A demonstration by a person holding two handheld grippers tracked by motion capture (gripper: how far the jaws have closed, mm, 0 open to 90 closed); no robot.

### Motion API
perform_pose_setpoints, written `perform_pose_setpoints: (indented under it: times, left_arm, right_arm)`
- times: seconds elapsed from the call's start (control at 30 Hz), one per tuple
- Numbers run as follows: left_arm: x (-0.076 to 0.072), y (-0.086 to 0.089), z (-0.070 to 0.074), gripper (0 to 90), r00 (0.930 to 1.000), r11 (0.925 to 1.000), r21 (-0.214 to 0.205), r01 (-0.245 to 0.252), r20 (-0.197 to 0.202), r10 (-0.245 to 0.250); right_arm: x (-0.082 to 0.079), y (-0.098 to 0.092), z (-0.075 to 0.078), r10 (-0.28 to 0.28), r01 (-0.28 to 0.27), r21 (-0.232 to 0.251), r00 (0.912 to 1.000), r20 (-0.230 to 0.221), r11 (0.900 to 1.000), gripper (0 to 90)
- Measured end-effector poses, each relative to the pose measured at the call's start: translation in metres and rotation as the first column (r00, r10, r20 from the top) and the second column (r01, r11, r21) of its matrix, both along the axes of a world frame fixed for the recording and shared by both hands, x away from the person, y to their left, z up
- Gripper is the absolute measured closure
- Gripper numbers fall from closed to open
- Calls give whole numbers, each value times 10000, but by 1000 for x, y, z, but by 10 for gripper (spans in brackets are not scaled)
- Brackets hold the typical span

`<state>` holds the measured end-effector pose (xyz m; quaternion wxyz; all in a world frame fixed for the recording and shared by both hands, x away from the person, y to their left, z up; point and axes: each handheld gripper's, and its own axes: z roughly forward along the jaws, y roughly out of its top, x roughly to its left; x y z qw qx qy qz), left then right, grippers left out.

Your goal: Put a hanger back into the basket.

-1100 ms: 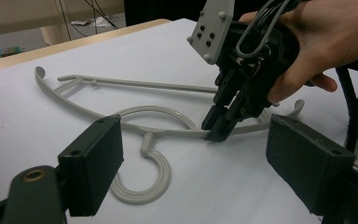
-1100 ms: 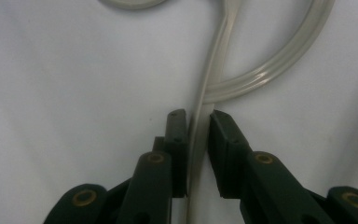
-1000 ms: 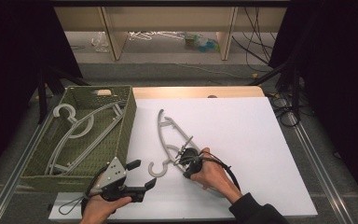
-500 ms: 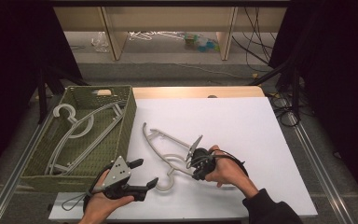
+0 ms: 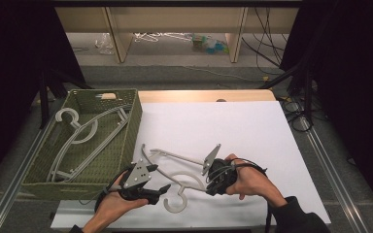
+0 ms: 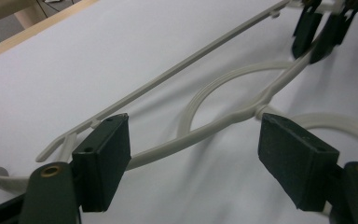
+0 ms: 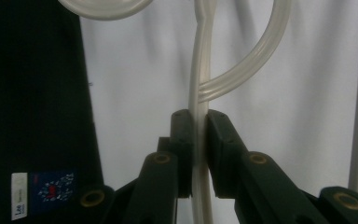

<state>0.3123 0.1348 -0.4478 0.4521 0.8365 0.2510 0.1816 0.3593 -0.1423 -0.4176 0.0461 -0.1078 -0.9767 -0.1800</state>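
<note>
One pale hanger (image 5: 175,167) lies at lower centre of the white table (image 5: 252,131); two more rest in the green basket (image 5: 131,128) at left. The right gripper (image 5: 212,183) pinches its arm; the left gripper (image 5: 167,188), jaws spread and just narrowing, straddles it untouched.

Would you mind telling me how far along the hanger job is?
Done: one hanger lies in the basket. In hand: the right gripper is shut on the second hanger over the table; the left gripper, open, has been closing astride it. Left: getting it into the basket.
</note>
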Motion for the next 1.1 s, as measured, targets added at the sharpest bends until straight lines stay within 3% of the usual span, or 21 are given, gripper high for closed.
perform_pose_setpoints:
  times: [0.07,0.1,0.2,0.47,0.67,0.8,0.83,0.87,0.93,0.97,1.0,1.03,1.07,1.1]
  left_arm:
    - [1,0,-2,263,9998,9980,617,141,114,-148]
    - [1,-2,-4,273,9998,9979,620,160,77,-165]
    - [2,-5,-6,291,9981,9912,1233,474,343,-520]
    - [6,-14,-11,349,9901,9788,1683,1168,577,-1281]
    - [9,-28,-16,373,9698,9515,2252,2097,763,-2318]
    - [10,-35,-16,460,9614,9431,2357,2345,871,-2609]
    - [11,-36,-15,515,9566,9360,2413,2562,760,-2814]
    - [11,-37,-15,554,9538,9352,2376,2626,827,-2888]
    - [12,-38,-13,588,9395,9207,2604,2908,1045,-3262]
    - [13,-39,-11,604,9284,9084,2849,3061,1221,-3511]
    - [12,-39,-10,627,9273,9065,2946,3024,1293,-3514]
    - [12,-40,-9,627,9199,9007,3027,3117,1412,-3658]
    - [11,-41,-6,643,9129,8898,3248,3206,1445,-3817]
    - [11,-41,-4,668,9072,8839,3362,3250,1533,-3919]
  right_arm:
    - [-3,-2,2,107,-106,87,9999,-63,9999,818]
    - [-4,-3,3,184,-184,207,9998,-27,9996,818]
    - [-8,-6,6,234,-232,289,9997,-52,9993,818]
    - [-11,-9,11,389,-385,350,9992,-121,9986,818]
    - [-13,-10,13,454,-444,563,9988,-170,9974,817]
    - [-13,-12,16,409,-399,657,9991,-140,9970,816]
    - [-13,-12,16,461,-451,693,9988,-135,9966,816]
    - [-13,-12,16,504,-497,736,9987,-81,9961,816]
    - [-13,-13,17,461,-454,671,9989,-90,9967,816]
    - [-13,-14,17,479,-472,650,9988,-97,9968,816]
    - [-12,-15,17,495,-492,729,9988,-25,9961,816]
    - [-12,-15,17,495,-492,729,9988,-25,9961,816]
    - [-12,-16,19,506,-503,750,9987,-12,9959,815]
    - [-11,-19,21,601,-610,837,9981,132,9946,816]
